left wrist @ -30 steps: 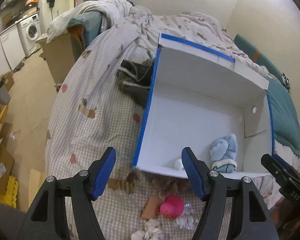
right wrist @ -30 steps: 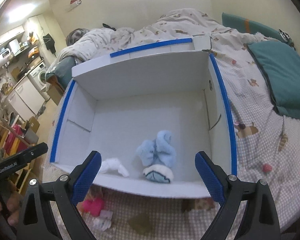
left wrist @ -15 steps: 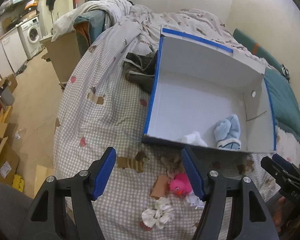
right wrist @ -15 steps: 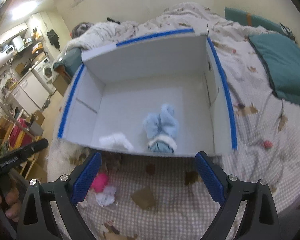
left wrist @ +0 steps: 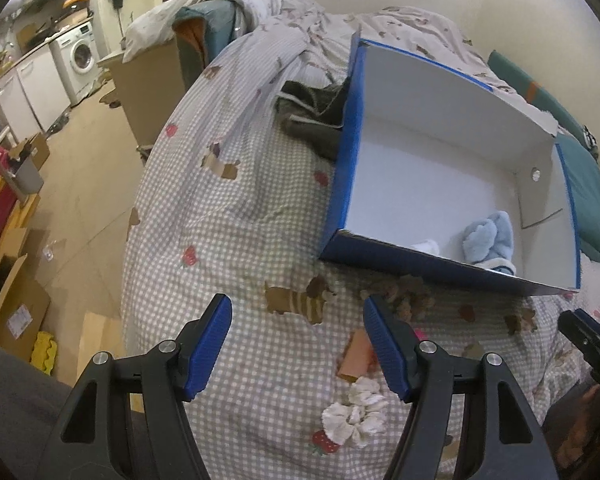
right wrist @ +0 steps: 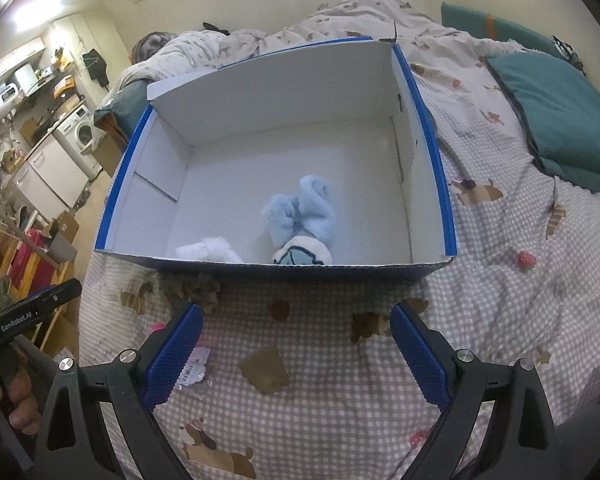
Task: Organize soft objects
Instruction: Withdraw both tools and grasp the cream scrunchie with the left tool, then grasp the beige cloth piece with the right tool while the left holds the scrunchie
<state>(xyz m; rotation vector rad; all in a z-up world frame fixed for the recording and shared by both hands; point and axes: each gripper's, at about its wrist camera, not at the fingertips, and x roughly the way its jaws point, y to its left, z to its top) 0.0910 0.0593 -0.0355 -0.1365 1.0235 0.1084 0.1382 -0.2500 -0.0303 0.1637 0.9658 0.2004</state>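
While both tongs, left point(left wrist: 296, 340) and right point(right wrist: 296, 348), hang wide and empty, the next pickup (probably the scrunchie point(left wrist: 354, 412) at five o'clock) calls for lowering onto it.

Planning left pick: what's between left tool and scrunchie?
Only bare checked bedspread, per left wrist view; the open left tool sits just left of the scrunchie.
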